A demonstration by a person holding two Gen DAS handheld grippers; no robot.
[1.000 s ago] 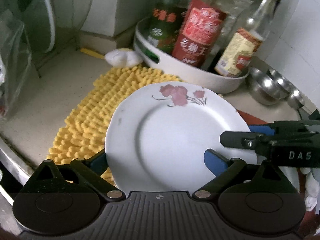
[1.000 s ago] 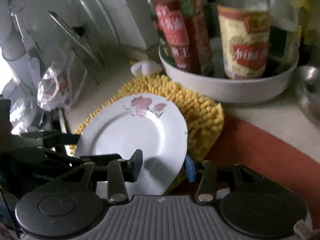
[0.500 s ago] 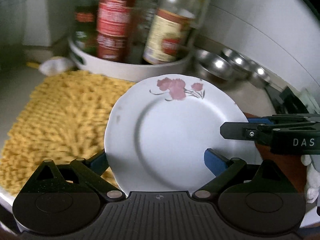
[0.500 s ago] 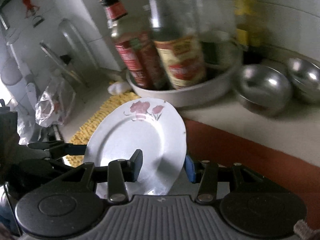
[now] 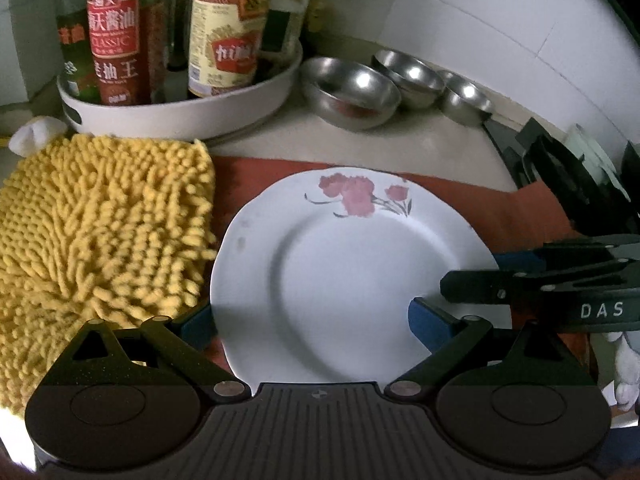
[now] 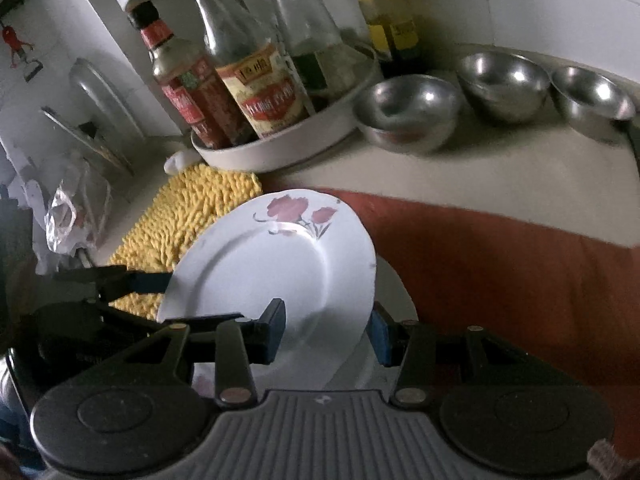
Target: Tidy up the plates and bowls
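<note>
Obs.: plate [image 5: 344, 280] is off the counter, carried between both tongs, tilted, flower edge far from me.

Left tongs [image 5: 314, 320]: closed on the plate's near rim, one blue pad on the face, the other behind the left edge. Grip looks firm, though the contact itself is partly hidden.

Right tongs [image 6: 328, 332]: clamped on the plate's right rim, one pad on top and one underneath.

Change over the last second: the plate was above the yellow mat [image 5: 100, 232], with the bottle tray [image 5: 180, 116] straight behind it. Now it hangs to the right of the mat, over the red cloth [image 5: 500, 208]. The mat has slid to the left of the left view. The three steel bowls [image 5: 352, 88], earlier at the right edge, now sit far centre, well apart from the plate. The plate's place in both sets of tongs has not shifted, so no slip during the carry.

Note: in the right view a second white rim [image 6: 400, 300] shows just under the plate, with a trace of pink at its near left. Probably another plate lying on the cloth; I cannot confirm it.

Judgement: transfer is nearly done and the set-down is next. If that is a plate below, I level mine and lower it squarely before releasing. Bowls untouched; that part of the task remains.
</note>
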